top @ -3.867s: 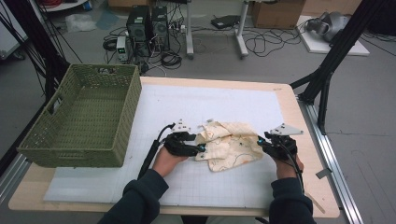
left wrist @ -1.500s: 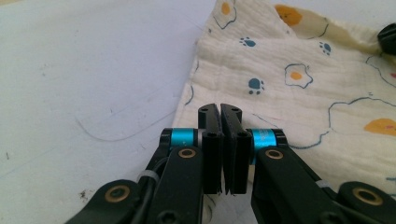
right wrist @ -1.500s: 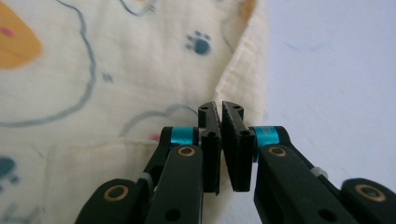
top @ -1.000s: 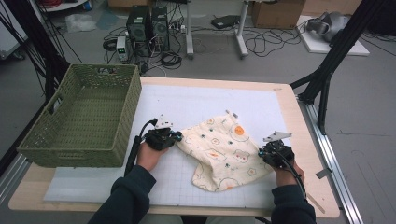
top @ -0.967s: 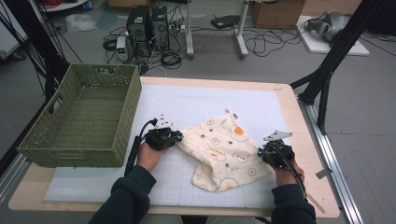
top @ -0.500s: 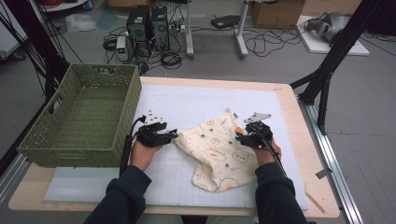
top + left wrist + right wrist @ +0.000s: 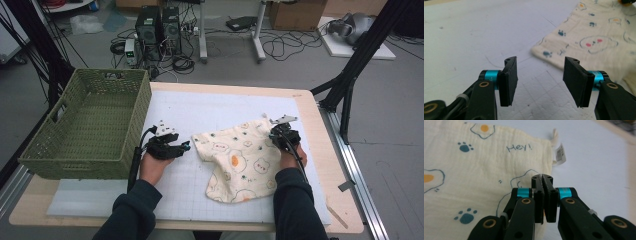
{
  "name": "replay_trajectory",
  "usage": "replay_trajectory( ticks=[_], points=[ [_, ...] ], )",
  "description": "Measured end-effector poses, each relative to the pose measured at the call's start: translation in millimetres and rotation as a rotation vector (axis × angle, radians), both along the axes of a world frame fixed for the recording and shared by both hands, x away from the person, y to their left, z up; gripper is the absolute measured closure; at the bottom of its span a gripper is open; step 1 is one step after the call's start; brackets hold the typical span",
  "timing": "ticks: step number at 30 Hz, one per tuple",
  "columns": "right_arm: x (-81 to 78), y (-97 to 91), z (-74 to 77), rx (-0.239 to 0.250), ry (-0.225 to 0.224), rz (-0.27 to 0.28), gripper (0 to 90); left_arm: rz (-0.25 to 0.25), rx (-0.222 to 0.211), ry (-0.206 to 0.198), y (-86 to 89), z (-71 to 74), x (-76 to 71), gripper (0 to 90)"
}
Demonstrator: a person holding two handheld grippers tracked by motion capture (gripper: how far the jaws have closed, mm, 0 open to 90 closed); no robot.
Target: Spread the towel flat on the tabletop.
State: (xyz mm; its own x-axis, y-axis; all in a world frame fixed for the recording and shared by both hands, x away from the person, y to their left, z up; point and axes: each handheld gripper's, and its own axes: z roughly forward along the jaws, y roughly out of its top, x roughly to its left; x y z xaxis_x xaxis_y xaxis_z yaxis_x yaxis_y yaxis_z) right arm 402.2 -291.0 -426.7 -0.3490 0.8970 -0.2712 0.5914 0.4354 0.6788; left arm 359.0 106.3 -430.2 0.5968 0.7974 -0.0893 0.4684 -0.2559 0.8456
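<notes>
A cream cloth [image 7: 240,160] printed with fried eggs and paw marks lies spread on the white mat [image 7: 210,105]. In the right gripper view the cloth [image 7: 474,170] reads "Hey!" and has a small label [image 7: 559,153] at its corner. My right gripper [image 7: 275,132] [image 7: 542,178] sits at the cloth's upper right edge with its jaws shut on that edge. My left gripper [image 7: 186,146] rests just left of the cloth, apart from it. Its jaws stand open [image 7: 539,75] with nothing between them, and the cloth's near corner [image 7: 599,37] lies a little ahead to the right.
A large green woven basket [image 7: 85,162] stands at the table's left, close beside my left hand. The wooden table edge [image 7: 330,150] runs to the right of the mat. Computers, cables and black frame legs stand on the floor behind the table.
My right gripper has gone from the cloth's lower right to its upper right edge and shut there, drawing that edge rightward. My left gripper has let go and backed off to the left.
</notes>
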Motion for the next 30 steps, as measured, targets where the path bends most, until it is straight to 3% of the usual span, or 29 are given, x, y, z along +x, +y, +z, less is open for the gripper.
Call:
replay_trajectory(
  ticks=[3,5,8,14,19,23,25,27,30],
  points=[
    [-4.5,-7.0,2.3,0.017,0.004,-0.03,84.7,-0.032,-0.012,0.023,-8.7,-2.9,-0.7,44.9],
    [-8.9,-9.5,1.7,0.05,-0.008,-0.005,77.1,-0.07,-0.019,0.041,-16.3,-5.0,-1.8,45.0],
    [-18.3,-11.6,4.1,0.086,-0.025,0.024,65.6,-0.159,0.01,0.04,-30.9,-8.5,-5.3,45.5],
    [-44.4,-17.4,14.5,0.092,-0.096,0.089,58.8,-0.232,-0.053,0.063,-49.8,-11.1,-8.4,45.6],
    [-62.6,-19.9,16.6,0.116,-0.114,0.117,56.7,-0.261,0.011,0.076,-79.2,-18.5,-11.6,45.3],
    [-67.1,-18.5,12.0,0.113,-0.099,0.137,56.0,-0.271,0.072,0.047,-100.0,-20.3,-16.3,45.7],
    [-67.3,-19.3,10.2,0.123,-0.096,0.134,55.9,-0.268,0.129,0.018,-107.0,-20.2,-19.0,46.8],
    [-67.6,-20.3,9.9,0.126,-0.096,0.134,55.9,-0.276,0.14,0.005,-110.2,-19.9,-21.0,53.2],
    [-68.1,-20.6,9.9,0.131,-0.099,0.136,56.0,-0.297,0.155,-0.012,-110.7,-19.1,-22.9,74.6]
  ],
)
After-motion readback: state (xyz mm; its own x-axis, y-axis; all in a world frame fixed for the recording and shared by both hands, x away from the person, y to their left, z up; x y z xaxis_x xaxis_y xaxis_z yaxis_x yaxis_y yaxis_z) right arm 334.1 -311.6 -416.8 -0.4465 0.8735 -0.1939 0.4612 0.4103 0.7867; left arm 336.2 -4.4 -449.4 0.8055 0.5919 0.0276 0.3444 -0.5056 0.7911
